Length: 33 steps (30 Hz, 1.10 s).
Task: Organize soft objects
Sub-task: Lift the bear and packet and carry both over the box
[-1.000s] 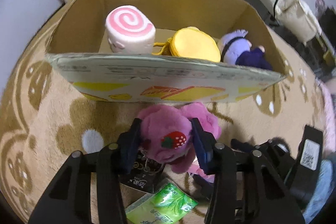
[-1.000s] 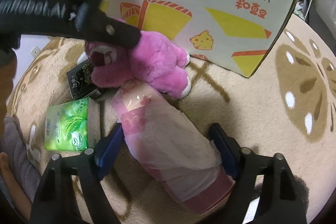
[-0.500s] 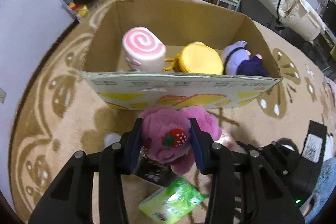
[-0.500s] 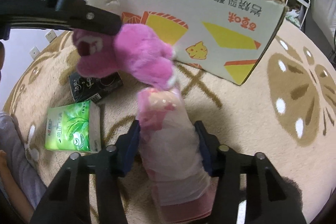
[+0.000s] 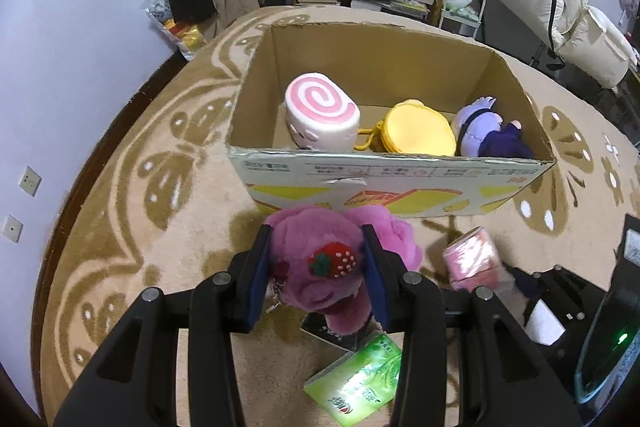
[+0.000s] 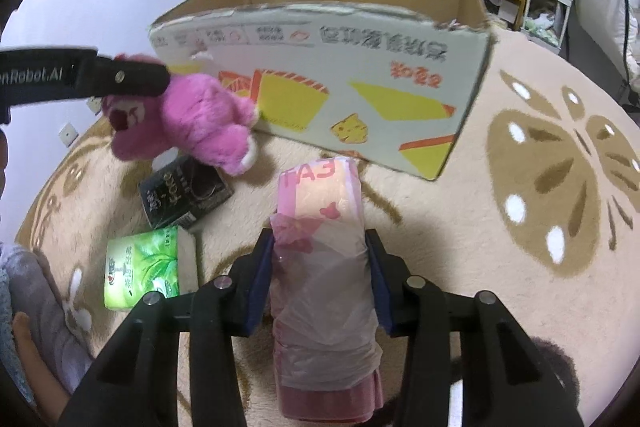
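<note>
Left gripper (image 5: 316, 281) jaws clamp pink bear (image 5: 320, 267), aloft before cardboard box (image 5: 400, 175). Right gripper (image 6: 320, 285) jaws clamp pink wrapped roll (image 6: 324, 267). Risk: bear's dangling legs may snag box's near wall; slick wrap may slip.

Both soft things now lifted off the rug

The left hand-held gripper (image 5: 316, 279) carries the pink bear (image 6: 188, 119) higher; the right hand-held gripper (image 6: 320, 283) has closed onto the pink roll (image 6: 320, 267), raising it.

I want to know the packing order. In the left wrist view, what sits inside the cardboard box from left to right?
Pink swirl roll plush → yellow round pouch → purple-haired doll.
</note>
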Each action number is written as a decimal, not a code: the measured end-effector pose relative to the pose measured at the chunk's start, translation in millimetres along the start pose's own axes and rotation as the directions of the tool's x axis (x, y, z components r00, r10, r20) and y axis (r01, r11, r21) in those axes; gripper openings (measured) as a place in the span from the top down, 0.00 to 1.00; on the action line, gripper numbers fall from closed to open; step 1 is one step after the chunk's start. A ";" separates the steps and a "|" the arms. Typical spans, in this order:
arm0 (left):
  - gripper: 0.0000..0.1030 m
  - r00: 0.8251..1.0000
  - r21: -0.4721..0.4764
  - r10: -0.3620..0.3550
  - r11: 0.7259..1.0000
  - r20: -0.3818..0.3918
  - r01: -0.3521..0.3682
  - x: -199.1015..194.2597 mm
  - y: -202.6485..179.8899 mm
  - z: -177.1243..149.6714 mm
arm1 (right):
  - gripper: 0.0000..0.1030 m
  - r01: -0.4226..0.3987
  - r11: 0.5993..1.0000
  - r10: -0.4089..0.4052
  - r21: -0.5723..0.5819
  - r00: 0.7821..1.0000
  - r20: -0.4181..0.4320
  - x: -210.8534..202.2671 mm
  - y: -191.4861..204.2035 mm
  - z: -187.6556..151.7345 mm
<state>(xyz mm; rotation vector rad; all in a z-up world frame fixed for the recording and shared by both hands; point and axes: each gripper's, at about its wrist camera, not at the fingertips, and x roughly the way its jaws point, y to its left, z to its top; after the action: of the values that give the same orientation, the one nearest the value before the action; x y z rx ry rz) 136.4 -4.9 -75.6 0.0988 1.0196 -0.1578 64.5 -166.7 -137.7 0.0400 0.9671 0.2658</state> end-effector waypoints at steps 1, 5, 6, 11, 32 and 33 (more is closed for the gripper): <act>0.60 1.000 0.003 0.008 1.000 0.005 -0.008 -1.4 0.1 0.0 | 0.55 -0.002 1.000 0.002 0.009 1.000 0.007 2.0 -6.5 1.5; 0.60 1.000 -0.003 0.025 1.000 0.019 -0.025 -6.9 1.5 -2.3 | 0.56 -0.002 0.999 0.000 0.047 0.999 0.042 -8.3 -17.4 4.6; 0.60 0.999 -0.005 0.033 0.999 0.024 -0.033 -9.3 2.2 -2.9 | 0.56 0.000 0.998 -0.003 0.056 0.999 0.046 -10.6 -20.3 6.8; 0.60 0.997 -0.017 0.063 0.998 0.049 -0.062 -20.9 6.8 -4.6 | 0.56 -0.019 0.995 0.010 0.101 0.996 0.083 -14.4 -26.3 21.2; 0.60 0.941 -0.053 0.199 0.980 0.273 -0.192 -86.6 22.1 5.3 | 0.56 -0.041 0.995 0.015 0.091 0.961 0.276 -73.0 -29.0 43.5; 0.60 0.938 -0.050 0.200 0.980 0.283 -0.193 -88.2 20.1 6.7 | 0.56 -0.039 0.995 0.012 0.091 0.960 0.281 -74.3 -28.8 44.9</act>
<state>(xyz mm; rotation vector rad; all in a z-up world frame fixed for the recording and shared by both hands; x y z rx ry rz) 100.3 21.4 3.4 0.1528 0.7157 0.0224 67.2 -208.7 -56.5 0.1736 0.6966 0.2298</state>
